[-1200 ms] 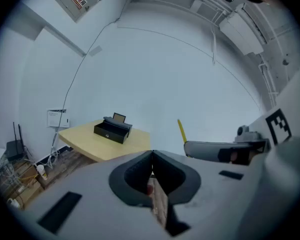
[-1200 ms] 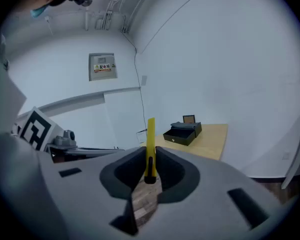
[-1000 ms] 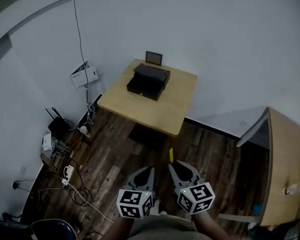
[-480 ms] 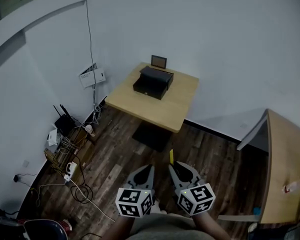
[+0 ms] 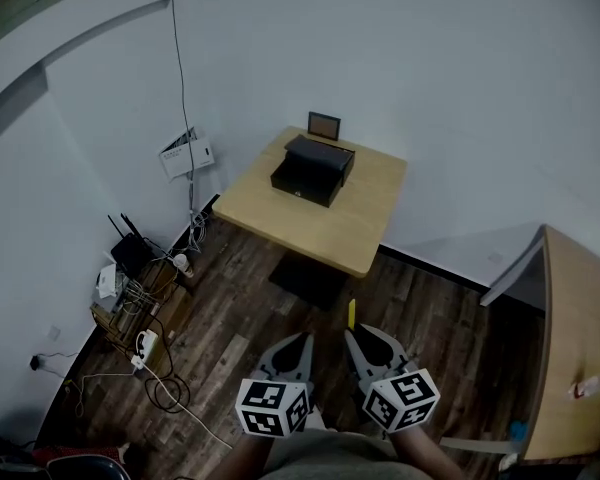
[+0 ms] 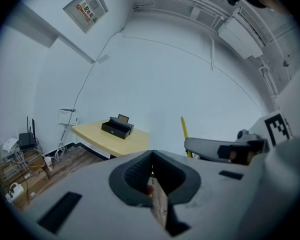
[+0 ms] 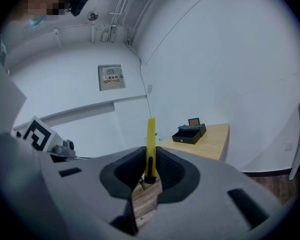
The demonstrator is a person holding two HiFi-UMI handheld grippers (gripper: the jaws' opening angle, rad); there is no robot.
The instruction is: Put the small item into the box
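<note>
A black box (image 5: 313, 169) with its lid raised stands at the far end of a small wooden table (image 5: 330, 223) by the wall. It also shows far off as the box (image 6: 117, 127) in the left gripper view and the box (image 7: 189, 134) in the right gripper view. My right gripper (image 5: 356, 335) is shut on a slim yellow stick-like item (image 5: 351, 313), which stands upright between the jaws as the yellow item (image 7: 150, 144). My left gripper (image 5: 299, 341) is beside it with its jaws together and nothing in them. Both hang over the wooden floor, well short of the table.
A second wooden table (image 5: 572, 348) stands at the right. Along the left wall the floor holds a router, a power strip and tangled cables (image 5: 130, 298). A white wall box (image 5: 185, 154) hangs from a cable. The table's dark base (image 5: 305, 279) sits under it.
The view has shifted a little, so the table and box sit slightly lower and further right in it. Both grippers keep their pose, and the yellow item stays held.
</note>
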